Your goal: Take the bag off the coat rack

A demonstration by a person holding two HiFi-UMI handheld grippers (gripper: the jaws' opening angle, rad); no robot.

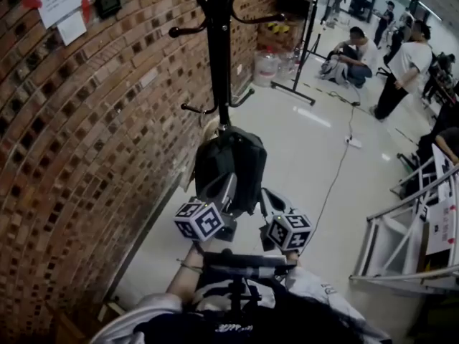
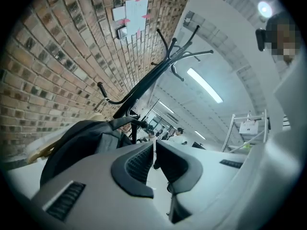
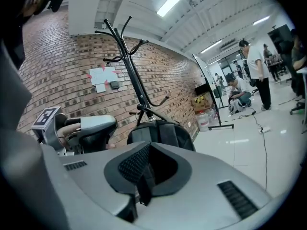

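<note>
Black backpack [image 1: 229, 165] hangs low on the coat rack [image 1: 219, 49], twelve o'clock from left gripper [image 2: 154, 147] and right gripper [image 3: 147, 150], both closed and empty. Tugging it outward, not upward, could tip the rack.

- The bag [image 1: 231, 165] hangs low on the coat rack [image 1: 219, 49], at 12 o'clock.
- The brick wall [image 1: 86, 135] runs along 9 o'clock, beside the rack.
- The left tongs [image 1: 222, 190] and right tongs [image 1: 271, 201] sit side by side at 6 o'clock, just before the bag.
- People [image 1: 401, 67] are at 2 o'clock, well apart.
</note>
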